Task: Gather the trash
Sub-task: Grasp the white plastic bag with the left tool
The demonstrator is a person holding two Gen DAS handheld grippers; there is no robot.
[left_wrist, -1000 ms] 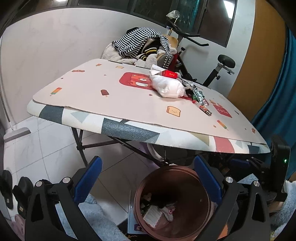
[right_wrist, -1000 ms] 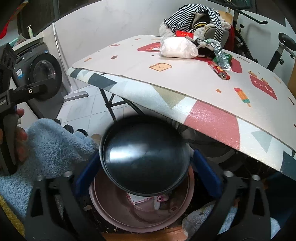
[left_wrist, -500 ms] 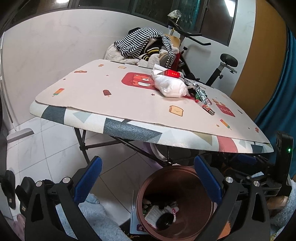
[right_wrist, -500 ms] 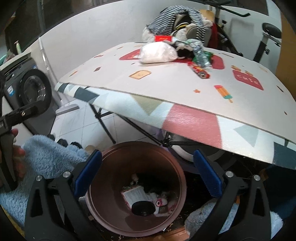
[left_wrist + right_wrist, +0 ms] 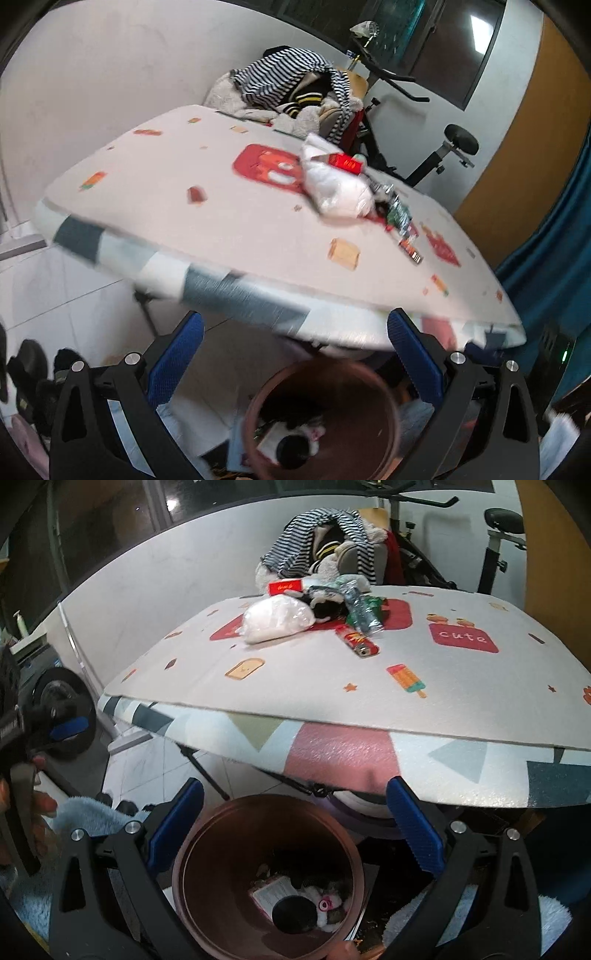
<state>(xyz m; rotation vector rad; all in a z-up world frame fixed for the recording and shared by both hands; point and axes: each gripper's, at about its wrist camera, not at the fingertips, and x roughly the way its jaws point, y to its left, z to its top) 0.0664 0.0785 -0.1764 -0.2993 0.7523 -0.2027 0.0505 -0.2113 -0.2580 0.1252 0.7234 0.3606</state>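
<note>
Below the table edge, the brown bin (image 5: 267, 878) sits on the floor between both tools. Left gripper (image 5: 295, 365) is spread wide and empty, hovering above the bin; its view has blurred, probably because it is swinging up toward the table (image 5: 258, 236). Right gripper (image 5: 295, 834), a second ago carrying a black dish, is now spread and empty, and the black dish (image 5: 295, 912) lies in the bin. On the table remain the white bag (image 5: 277, 622), green wrapper (image 5: 364, 611) and red packet (image 5: 360, 644), so collecting continues.
</note>
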